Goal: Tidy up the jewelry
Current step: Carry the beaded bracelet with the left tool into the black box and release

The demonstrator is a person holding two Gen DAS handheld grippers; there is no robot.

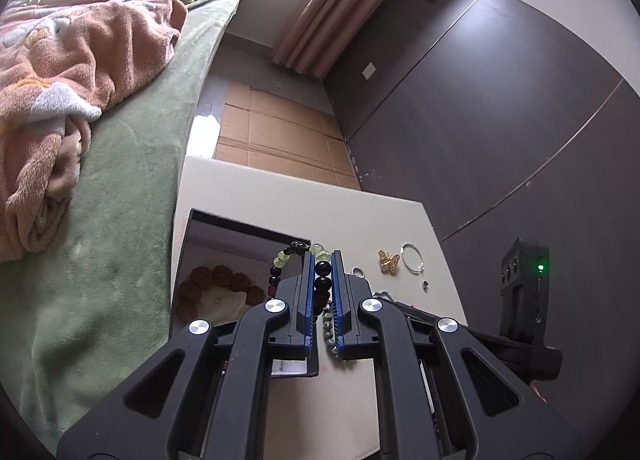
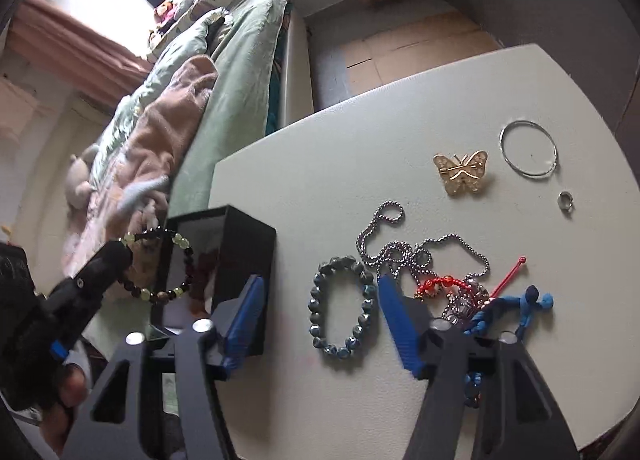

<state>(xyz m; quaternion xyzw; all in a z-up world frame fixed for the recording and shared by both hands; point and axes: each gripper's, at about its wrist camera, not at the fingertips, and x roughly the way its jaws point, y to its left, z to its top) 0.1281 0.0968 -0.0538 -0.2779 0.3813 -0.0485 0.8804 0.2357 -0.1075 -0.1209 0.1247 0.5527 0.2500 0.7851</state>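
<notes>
**Beaded bracelet held over the box**

My left gripper is clamped on the dark-and-green beaded bracelet, holding it above the open black box at the table's left edge. My right gripper stands spread wide around the blue-grey bead bracelet, with the ball chain just beside it.

Beaded bracelet of alternating dark brown and pale green beads; open black box; blue-grey faceted bead bracelet; silver ball chain; gold filigree butterfly brooch; thin silver hoop; red bead string; off-white tabletop.
</notes>
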